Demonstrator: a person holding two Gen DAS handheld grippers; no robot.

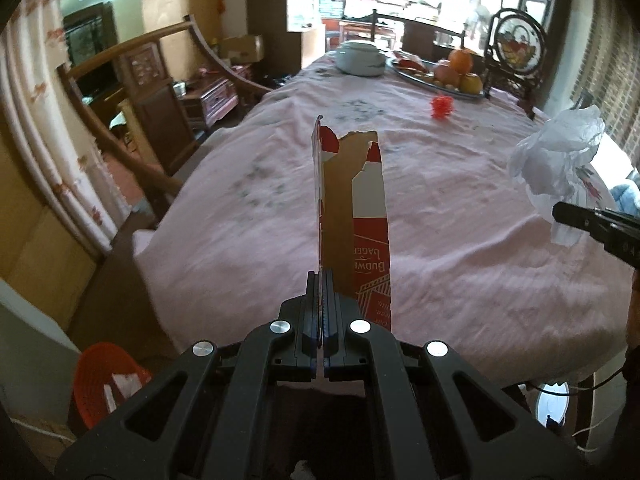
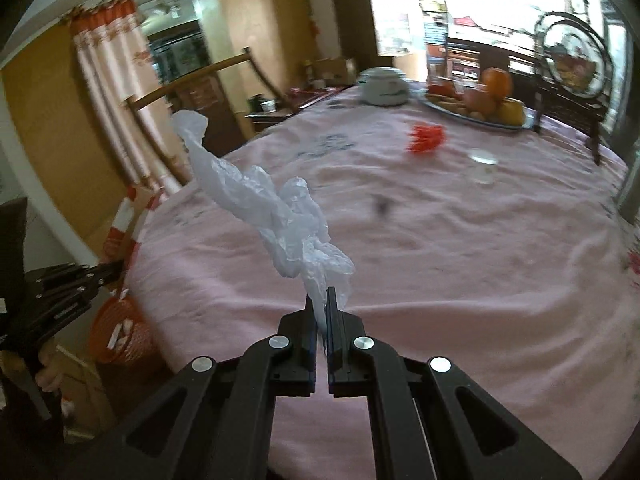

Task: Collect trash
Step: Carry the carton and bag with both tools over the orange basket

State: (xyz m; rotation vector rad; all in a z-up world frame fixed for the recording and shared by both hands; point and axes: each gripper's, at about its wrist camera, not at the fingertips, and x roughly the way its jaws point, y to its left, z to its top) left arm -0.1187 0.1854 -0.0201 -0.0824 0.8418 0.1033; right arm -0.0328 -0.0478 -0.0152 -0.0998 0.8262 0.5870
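My left gripper [image 1: 321, 280] is shut on a torn red-and-white cardboard carton piece [image 1: 356, 208], which stands up from the jaws above the pink tablecloth [image 1: 248, 216]. My right gripper [image 2: 320, 300] is shut on a crumpled white plastic bag [image 2: 276, 208], which trails up and to the left. In the left wrist view the bag [image 1: 556, 152] and the right gripper's dark fingers [image 1: 588, 220] show at the right edge. In the right wrist view the carton piece [image 2: 124, 220] and the left gripper's body show at the left edge. An orange waste basket [image 1: 108, 376] [image 2: 120, 328] with scraps inside stands on the floor by the table's near-left corner.
On the cloth lie a small red crumpled scrap [image 1: 442, 106] [image 2: 426, 138] and a small clear cup [image 2: 484, 166]. Farther back stand a white lidded pot [image 1: 360, 58], a fruit tray [image 1: 448, 76] and a round decorative screen [image 1: 516, 48]. Wooden chairs and cabinets line the left side.
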